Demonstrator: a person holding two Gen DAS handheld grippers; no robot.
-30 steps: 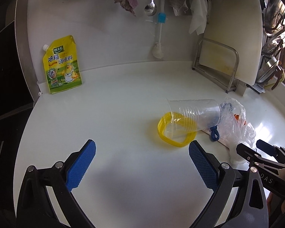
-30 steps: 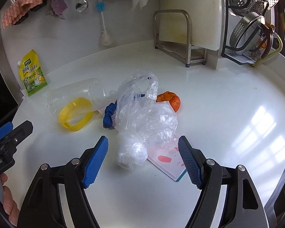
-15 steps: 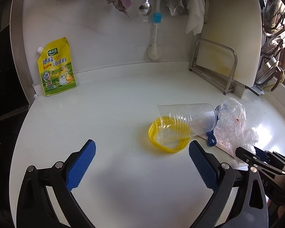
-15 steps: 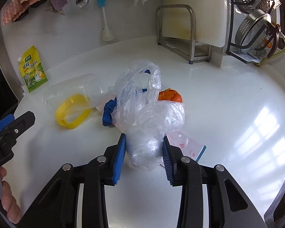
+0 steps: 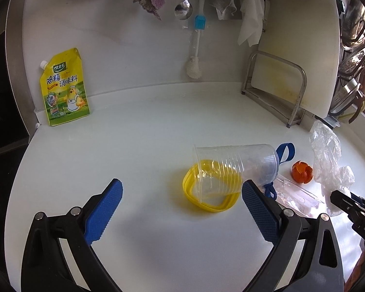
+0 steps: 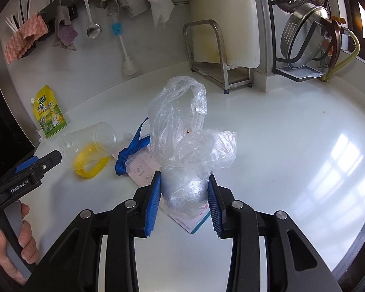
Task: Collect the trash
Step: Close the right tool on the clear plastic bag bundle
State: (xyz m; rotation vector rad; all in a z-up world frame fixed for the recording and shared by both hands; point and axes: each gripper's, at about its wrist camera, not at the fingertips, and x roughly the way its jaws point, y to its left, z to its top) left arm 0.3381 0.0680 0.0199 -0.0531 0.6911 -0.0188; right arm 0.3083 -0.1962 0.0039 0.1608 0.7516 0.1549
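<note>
In the left wrist view, the left gripper [image 5: 181, 206] holds its jaws wide apart with nothing between them, low in the frame; a clear ribbed plastic cup [image 5: 233, 169] lies on its side across a yellow plastic ring [image 5: 208, 198] at centre right, untouched on the white countertop [image 5: 133, 146], with an orange peel scrap [image 5: 301, 172] further right. In the right wrist view, the right gripper [image 6: 184, 196], open around it a second ago, is now clamped on the knotted crumpled clear plastic bag [image 6: 182, 146] at lower centre, above a pink-and-white paper packet [image 6: 143, 168] and beside a blue ribbon [image 6: 131, 150]. The first piece of trash looks secured; cup, ring and peel remain.
</note>
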